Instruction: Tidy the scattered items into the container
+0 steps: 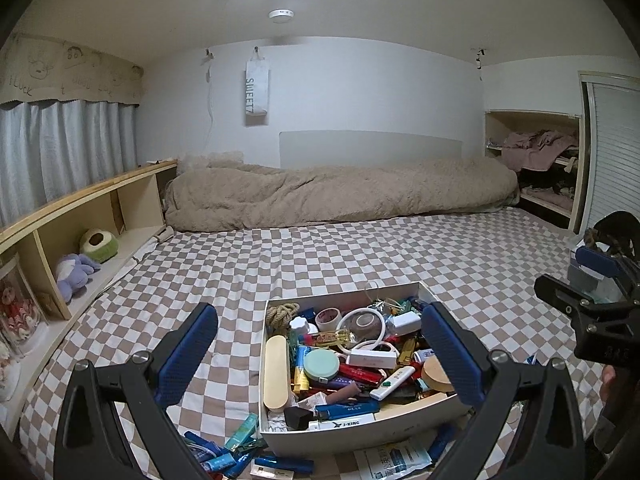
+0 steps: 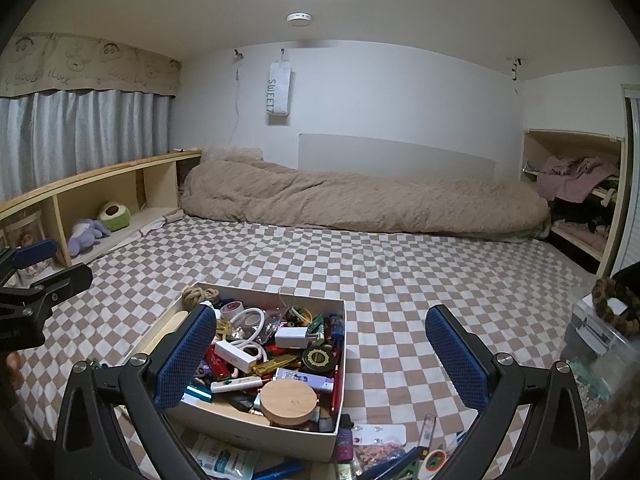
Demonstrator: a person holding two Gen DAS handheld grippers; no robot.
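A white open box [image 1: 340,430] full of small items sits on the checkered bed; it also shows in the right wrist view [image 2: 248,434]. Scattered items lie in front of it: blue packets and tubes [image 1: 240,456], a printed packet [image 1: 394,460], and packets, a tape roll and pens [image 2: 384,448]. My left gripper [image 1: 320,354] is open and empty, held above the box. My right gripper [image 2: 320,354] is open and empty, over the box's right side. The right gripper also shows at the right edge of the left wrist view [image 1: 592,280].
A rolled beige duvet [image 1: 340,192] lies across the far end of the bed. A wooden shelf with plush toys [image 1: 80,264] runs along the left. A clear plastic bin [image 2: 600,340] stands at the right. An open closet with clothes [image 2: 576,192] is at the far right.
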